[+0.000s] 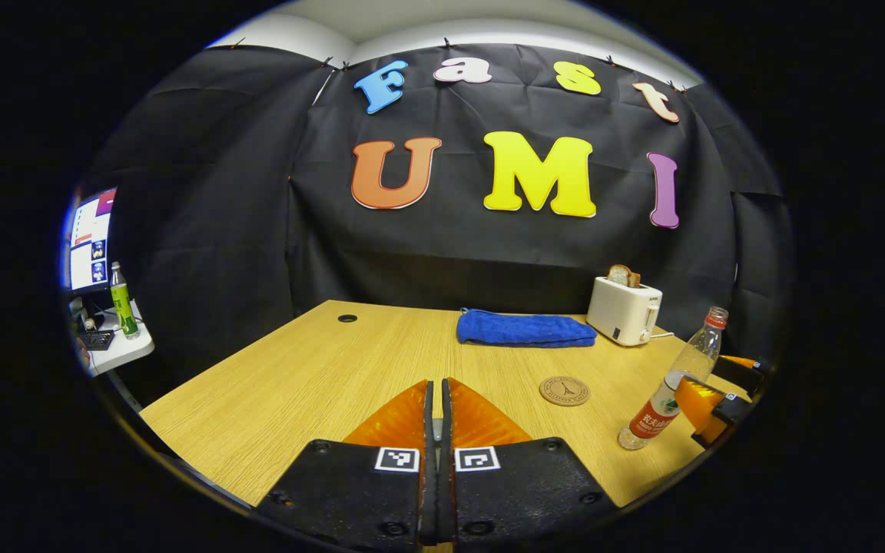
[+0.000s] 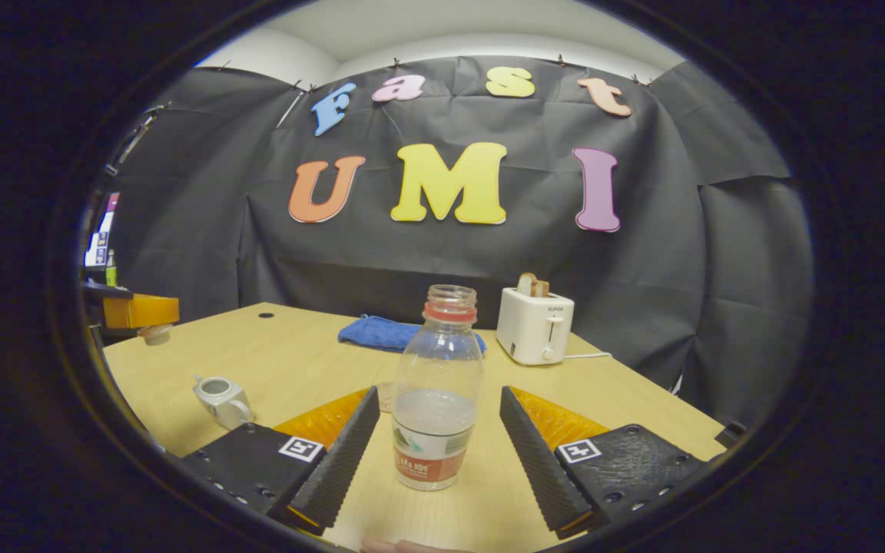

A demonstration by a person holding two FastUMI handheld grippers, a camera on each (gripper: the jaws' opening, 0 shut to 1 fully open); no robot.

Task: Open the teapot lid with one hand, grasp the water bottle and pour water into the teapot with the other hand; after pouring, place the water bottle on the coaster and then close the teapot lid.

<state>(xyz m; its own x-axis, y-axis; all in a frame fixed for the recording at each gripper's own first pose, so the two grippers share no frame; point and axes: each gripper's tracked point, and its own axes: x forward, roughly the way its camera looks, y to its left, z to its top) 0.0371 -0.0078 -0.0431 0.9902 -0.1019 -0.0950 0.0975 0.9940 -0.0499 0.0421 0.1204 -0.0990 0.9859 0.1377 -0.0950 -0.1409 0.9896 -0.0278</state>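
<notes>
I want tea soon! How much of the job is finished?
Done: the lid is off the teapot, hanging from the left gripper. In hand: the right gripper stands open around the water bottle, not gripping. Left: pour, set the bottle on the coaster, close the lid.

My left camera sits low over the near table (image 1: 312, 376) edge, facing the back wall, with the water bottle (image 1: 673, 384) far to its right. My right camera looks the same way, close on that bottle (image 2: 436, 399). Both share the blue towel (image 1: 523, 330), toaster (image 1: 624, 309) and tabletop.
</notes>
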